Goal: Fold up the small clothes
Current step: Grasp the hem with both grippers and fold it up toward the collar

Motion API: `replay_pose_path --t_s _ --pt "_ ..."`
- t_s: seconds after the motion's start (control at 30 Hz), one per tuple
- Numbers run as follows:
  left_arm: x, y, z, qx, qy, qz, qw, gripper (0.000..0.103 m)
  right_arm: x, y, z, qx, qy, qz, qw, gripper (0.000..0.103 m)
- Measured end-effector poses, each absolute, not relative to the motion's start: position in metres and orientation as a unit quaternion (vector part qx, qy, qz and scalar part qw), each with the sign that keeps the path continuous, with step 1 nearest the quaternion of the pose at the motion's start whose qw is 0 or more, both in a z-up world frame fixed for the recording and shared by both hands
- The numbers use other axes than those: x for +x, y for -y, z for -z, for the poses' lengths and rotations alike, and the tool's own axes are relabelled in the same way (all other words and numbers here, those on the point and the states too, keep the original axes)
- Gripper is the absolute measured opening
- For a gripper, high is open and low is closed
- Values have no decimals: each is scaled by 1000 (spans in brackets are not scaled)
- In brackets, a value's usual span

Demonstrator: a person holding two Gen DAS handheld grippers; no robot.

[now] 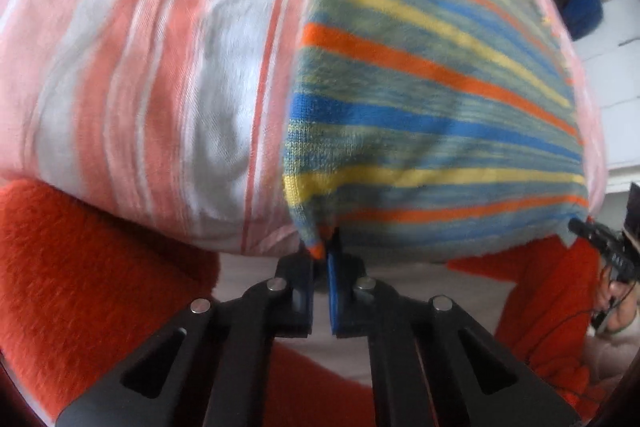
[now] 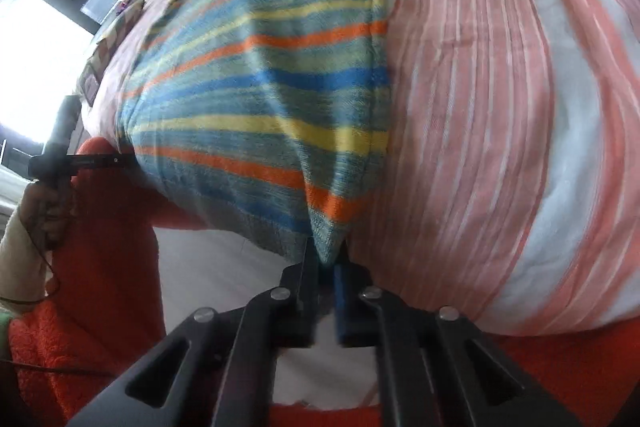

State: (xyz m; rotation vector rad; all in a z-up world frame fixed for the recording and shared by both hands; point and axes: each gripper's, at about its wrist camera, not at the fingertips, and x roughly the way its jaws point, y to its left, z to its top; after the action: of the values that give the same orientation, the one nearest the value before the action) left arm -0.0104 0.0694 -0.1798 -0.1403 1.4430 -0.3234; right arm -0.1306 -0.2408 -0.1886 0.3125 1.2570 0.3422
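A small knitted garment point(image 1: 420, 107) with blue, yellow, orange and grey-green stripes lies on a pink and white striped bedcover point(image 1: 140, 67). My left gripper point(image 1: 323, 251) is shut on the garment's near left corner, where an orange tip of knit pokes between the pads. In the right wrist view the same garment point(image 2: 260, 99) spreads to the left, and my right gripper point(image 2: 329, 259) is shut on its near right corner. The other gripper shows small at the garment's far corner in each view. The bedcover point(image 2: 500, 107) fills the right of that view.
A person in a fluffy orange-red top point(image 1: 80, 267) stands against the bed's near edge. A hand point(image 2: 44, 203) holds the left gripper's handle. A bright window point(image 2: 44, 67) lies beyond the bed; a blue bag point(image 1: 584, 7) sits on the floor at the far right.
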Motion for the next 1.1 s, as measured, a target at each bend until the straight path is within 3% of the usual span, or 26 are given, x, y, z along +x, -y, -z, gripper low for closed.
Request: replay_pose_path --t_s 0.2,0.33,0.5,0.73,0.77,0.83,0.87,0.9,0.97,1.1 --pt "15 -82 113 -140 -582 206 774 3 -110 271 132 229 -503 -176 815 6" --pt "96 -86 85 -176 -523 215 806 3 -58 291 106 245 -446 -169 844 6" --pt "211 -69 82 -174 -502 200 823 3 57 315 97 241 -405 -142 870 6" --pt "317 -68 119 -180 -528 144 818 6 205 339 134 265 -430 -101 857 6" --pt "324 -70 122 -187 -525 129 820 12 220 342 140 273 -432 -96 854 6" --pt "333 -91 118 -227 -505 94 828 43 243 350 156 302 -427 -91 847 10" --pt "333 -102 113 -247 -492 87 830 63 249 356 161 321 -422 -85 844 14" --pt "330 -115 104 -270 -471 78 836 70 248 364 160 341 -407 -81 843 23" --pt "319 -126 91 -277 -457 97 840 70 238 377 147 362 -364 -71 855 36" --pt "292 -92 78 -149 -509 217 819 70 221 369 114 294 -397 -102 863 38"
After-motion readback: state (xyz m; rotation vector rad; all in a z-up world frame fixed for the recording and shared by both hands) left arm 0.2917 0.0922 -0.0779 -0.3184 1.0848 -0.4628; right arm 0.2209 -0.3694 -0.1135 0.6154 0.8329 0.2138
